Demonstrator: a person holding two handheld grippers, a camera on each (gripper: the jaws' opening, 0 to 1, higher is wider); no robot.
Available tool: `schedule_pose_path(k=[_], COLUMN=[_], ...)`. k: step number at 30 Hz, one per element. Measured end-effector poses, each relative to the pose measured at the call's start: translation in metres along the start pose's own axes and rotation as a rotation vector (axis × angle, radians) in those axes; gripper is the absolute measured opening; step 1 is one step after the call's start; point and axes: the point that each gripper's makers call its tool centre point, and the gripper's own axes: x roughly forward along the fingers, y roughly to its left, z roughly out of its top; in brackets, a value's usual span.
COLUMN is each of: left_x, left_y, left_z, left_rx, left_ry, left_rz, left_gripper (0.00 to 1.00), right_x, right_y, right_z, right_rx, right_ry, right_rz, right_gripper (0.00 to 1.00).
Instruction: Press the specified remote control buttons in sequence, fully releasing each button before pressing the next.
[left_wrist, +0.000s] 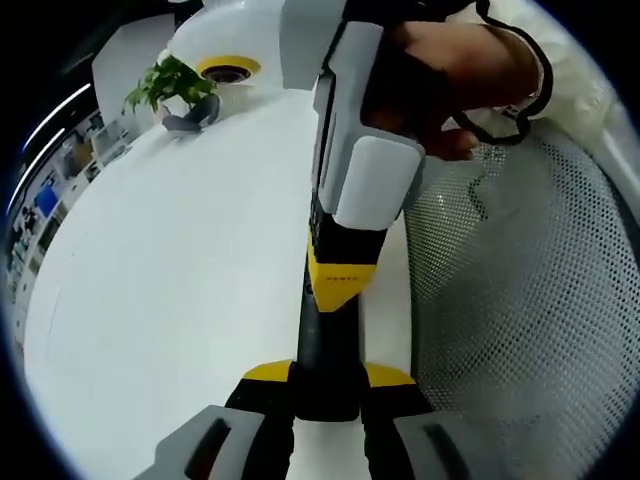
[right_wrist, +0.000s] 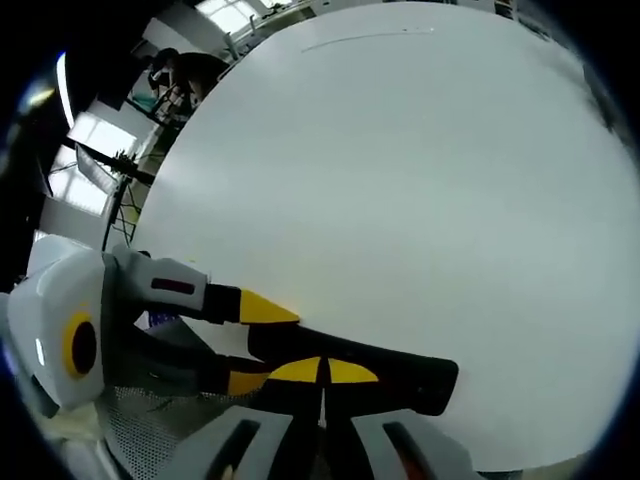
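A black remote control (left_wrist: 325, 340) stands up between the jaws of my left gripper (left_wrist: 330, 375), whose yellow tips sit against its two sides. My right gripper (left_wrist: 340, 278) comes down from above in a person's hand (left_wrist: 450, 70), its tips resting on the remote's upper part. In the right gripper view the remote control (right_wrist: 400, 375) lies across the bottom over the white table (right_wrist: 400, 180). The right gripper (right_wrist: 320, 370) is shut, with its yellow tips together on the remote. The left gripper (right_wrist: 255, 345) reaches in from the left and straddles the remote's end. No buttons can be made out.
A small green plant in a grey pot (left_wrist: 178, 92) and a white object with a yellow ring (left_wrist: 228, 68) stand at the table's far side. A white mesh chair (left_wrist: 520, 300) is at the right. A stand (right_wrist: 120, 165) rises beyond the table edge.
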Motion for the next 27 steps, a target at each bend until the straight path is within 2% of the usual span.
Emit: schedule_pose_path(k=[14, 27], left_x=[0.001, 0.000], left_y=[0.000, 0.000], left_z=[0.000, 0.000], left_rx=[-0.004, -0.004], left_ry=[0.000, 0.001], left_rz=[0.006, 0.006], left_gripper=[0.24, 0.24], right_x=[-0.003, 0.001], right_y=[0.002, 0.014], right_z=[-0.001, 0.000], right_rx=[0.024, -0.029], right_ry=[-0.019, -0.018], right_rz=[0.010, 0.034], right_gripper=[0.00, 0.00])
